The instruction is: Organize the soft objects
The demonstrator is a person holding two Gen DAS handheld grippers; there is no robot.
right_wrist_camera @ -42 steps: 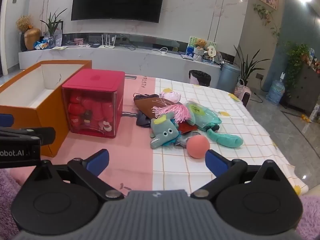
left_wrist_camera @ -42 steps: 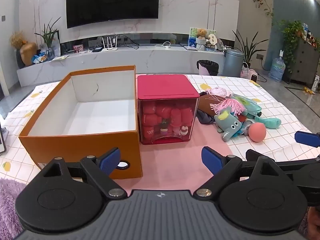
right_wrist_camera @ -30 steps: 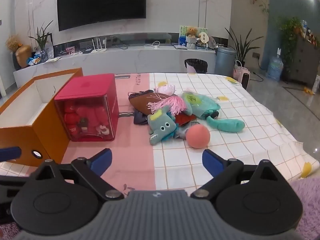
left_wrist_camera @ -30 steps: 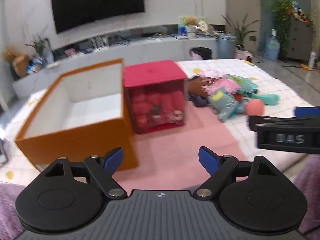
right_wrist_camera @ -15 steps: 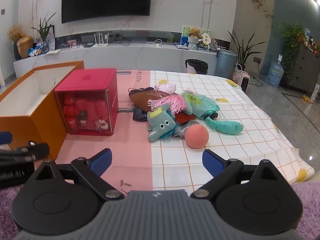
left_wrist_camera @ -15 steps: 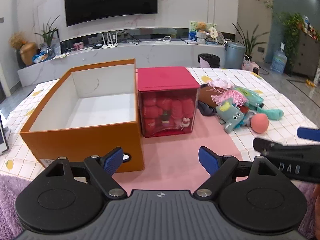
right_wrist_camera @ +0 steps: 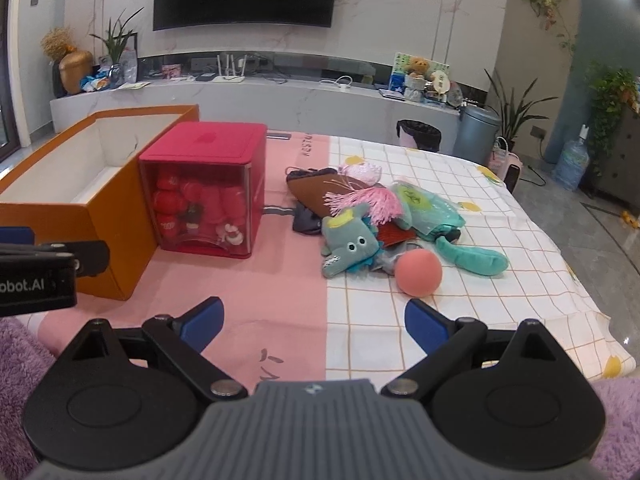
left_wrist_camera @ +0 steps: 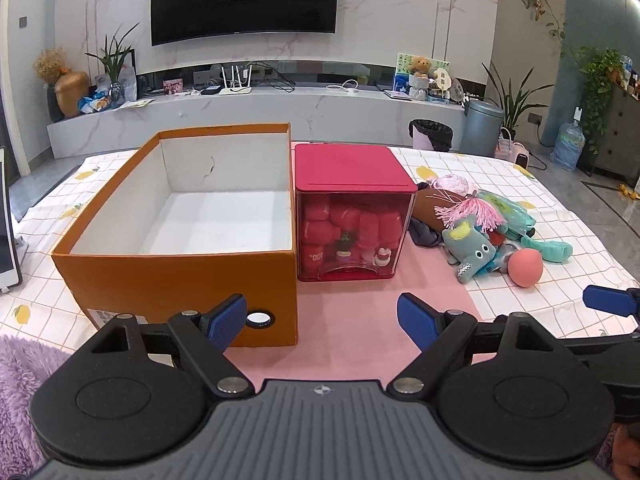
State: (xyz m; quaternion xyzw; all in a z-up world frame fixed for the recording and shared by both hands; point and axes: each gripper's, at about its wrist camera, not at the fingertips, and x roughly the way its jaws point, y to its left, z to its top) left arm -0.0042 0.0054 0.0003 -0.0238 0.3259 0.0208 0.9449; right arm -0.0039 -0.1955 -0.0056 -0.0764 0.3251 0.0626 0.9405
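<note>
The soft toys lie in a heap to the right of the red storage cube (left_wrist_camera: 352, 184), with the orange box (left_wrist_camera: 180, 280) standing empty just on the cube's left. The right gripper (right_wrist_camera: 314, 322), jaws spread wide and holding nothing, faces the heap almost head-on: the pink ball (right_wrist_camera: 419, 272) sits nearest, the elephant plush (right_wrist_camera: 352, 246) just behind it toward the cube. The left gripper (left_wrist_camera: 320, 316), equally wide and empty, points at the cube, so the right hand is likely better placed.

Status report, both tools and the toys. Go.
Left tool open, empty. Right tool open, empty. Toy pile untouched beside red bin; orange box empty. Nothing in the way.
</note>
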